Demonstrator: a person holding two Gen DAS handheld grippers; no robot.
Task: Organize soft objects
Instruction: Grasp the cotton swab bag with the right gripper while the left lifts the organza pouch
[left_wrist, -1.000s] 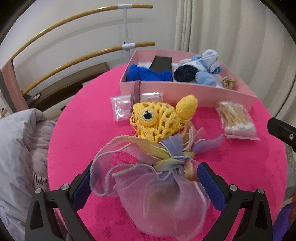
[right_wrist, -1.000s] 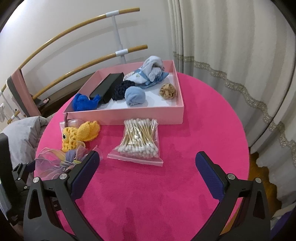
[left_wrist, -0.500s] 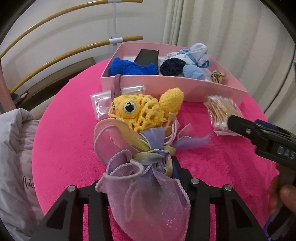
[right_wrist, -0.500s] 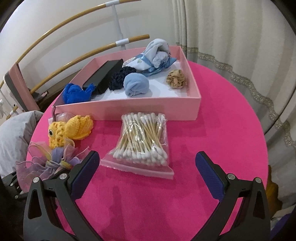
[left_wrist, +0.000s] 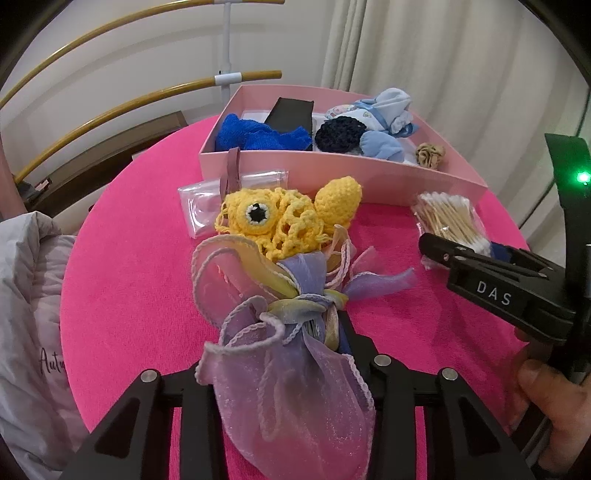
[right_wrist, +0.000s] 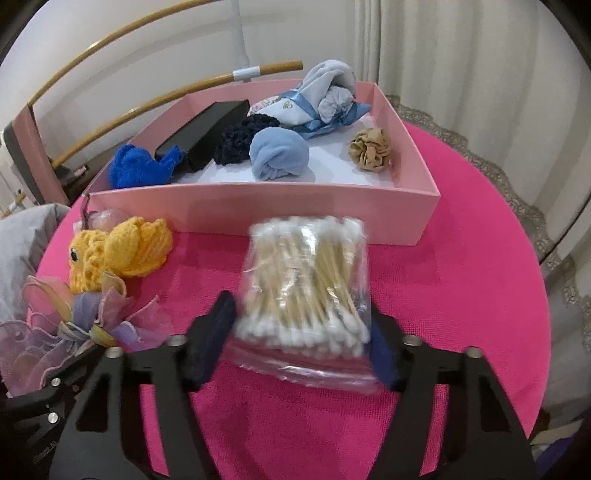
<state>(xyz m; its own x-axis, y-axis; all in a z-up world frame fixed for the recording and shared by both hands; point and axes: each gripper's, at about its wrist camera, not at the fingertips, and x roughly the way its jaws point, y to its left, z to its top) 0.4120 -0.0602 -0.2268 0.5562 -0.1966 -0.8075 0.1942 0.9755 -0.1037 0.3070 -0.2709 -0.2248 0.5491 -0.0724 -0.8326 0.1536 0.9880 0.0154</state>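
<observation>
My left gripper (left_wrist: 280, 350) is shut on a sheer purple and pink organza pouch (left_wrist: 288, 398) that lies on the round pink table (right_wrist: 461, 295). The pouch's ruffled top touches a yellow crochet fish (left_wrist: 280, 221). My right gripper (right_wrist: 301, 332) is closing around a clear bag of cotton swabs (right_wrist: 306, 288), and its blue pads (right_wrist: 218, 325) touch the bag on both sides. The bag looks blurred and tipped up. Behind both stands the pink box (right_wrist: 258, 206). In the left wrist view the right gripper (left_wrist: 480, 273) reaches in from the right, held by a hand (left_wrist: 543, 398).
The box holds a blue cloth (right_wrist: 140, 166), a black case (right_wrist: 203, 129), a dark scrunchie (right_wrist: 240, 140), a light blue sock roll (right_wrist: 279, 155), a beige scrunchie (right_wrist: 371, 149) and a baby-cloth bundle (right_wrist: 321, 96). A clear packet (left_wrist: 207, 206) lies beside the fish. Grey fabric (left_wrist: 29, 295) lies left of the table.
The left jaws closed on the pouch and squeezed it narrow. The right gripper came down and forward over the swab bag, and its jaws drew in to the bag's sides.
</observation>
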